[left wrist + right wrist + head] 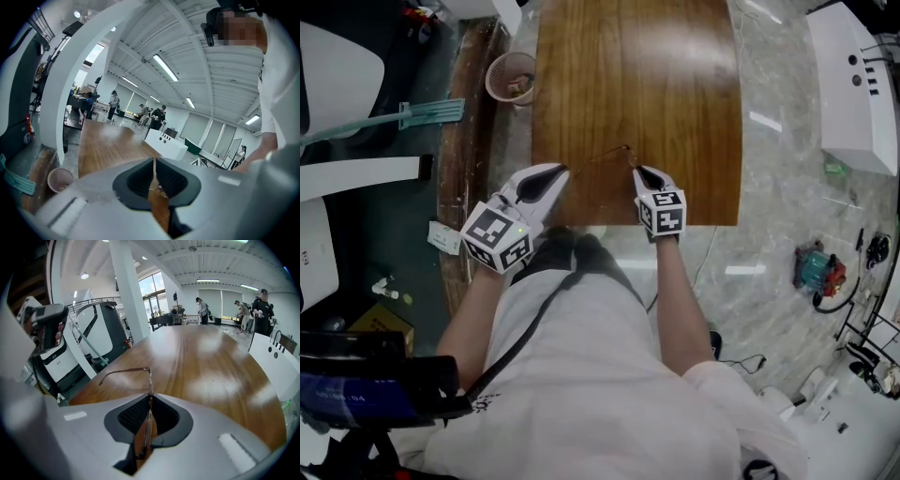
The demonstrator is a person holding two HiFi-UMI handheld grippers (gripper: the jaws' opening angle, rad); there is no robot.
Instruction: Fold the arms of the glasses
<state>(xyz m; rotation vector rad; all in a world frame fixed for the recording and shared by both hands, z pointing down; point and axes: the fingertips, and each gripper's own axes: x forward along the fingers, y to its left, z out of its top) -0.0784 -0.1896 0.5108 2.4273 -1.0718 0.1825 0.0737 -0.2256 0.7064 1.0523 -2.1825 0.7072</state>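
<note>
Thin wire-rimmed glasses [609, 155] are held just above the near end of the wooden table [637, 84]. My right gripper [636, 169] is shut on the front of the frame, and a lens rim [143, 437] fills the slit between its pads. One arm [124, 372] sticks out unfolded to the left. My left gripper [565, 170] is at that arm's far end. Its jaws stand a narrow crack apart with the arm's tip [154, 171] running between them. The lenses [160, 190] show through the gap.
A pink waste bin [511, 77] stands on the floor left of the table. A white cabinet [853, 84] is at the right, with cables and a small red-blue device [817, 270] on the marble floor. The person's legs [581, 309] are at the table's near edge.
</note>
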